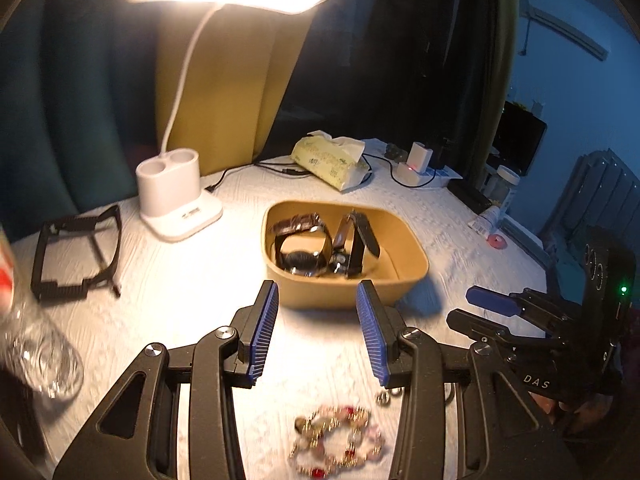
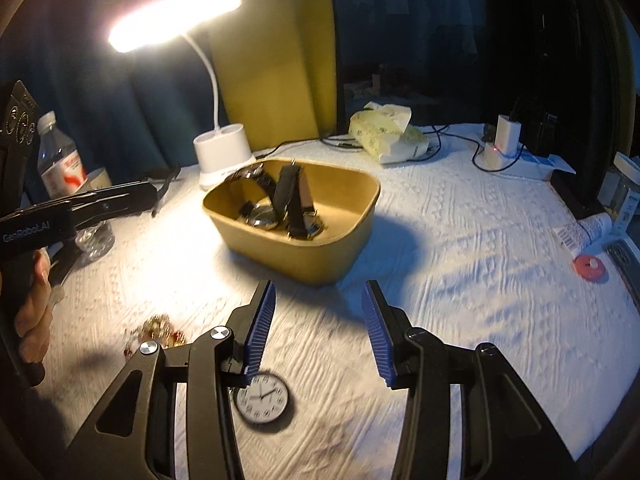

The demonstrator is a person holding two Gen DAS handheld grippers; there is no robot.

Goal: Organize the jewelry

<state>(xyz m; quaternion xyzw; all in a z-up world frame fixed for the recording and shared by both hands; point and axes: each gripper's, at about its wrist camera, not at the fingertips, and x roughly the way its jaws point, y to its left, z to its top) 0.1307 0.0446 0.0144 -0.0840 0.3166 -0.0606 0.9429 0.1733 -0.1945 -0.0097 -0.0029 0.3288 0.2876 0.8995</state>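
Note:
A tan box (image 1: 416,268) (image 2: 320,260) stands mid-table and holds several watches (image 1: 308,258) (image 2: 280,208). My left gripper (image 1: 318,332) is open and empty, just short of the box, above a beaded bracelet (image 1: 340,444) that lies between its arms; the bracelet also shows in the right wrist view (image 2: 160,330). My right gripper (image 2: 318,328) is open and empty, near the box's front. A white-faced pocket watch (image 2: 261,398) lies under its left finger. The right gripper also shows in the left wrist view (image 1: 486,308).
A lit white desk lamp (image 1: 176,196) (image 2: 224,156) stands behind the box. A black frame (image 1: 76,252) and a water bottle (image 2: 64,172) are at the left. A tissue pack (image 1: 332,160), chargers (image 1: 416,164) with cables and a red disc (image 2: 588,267) are at the right.

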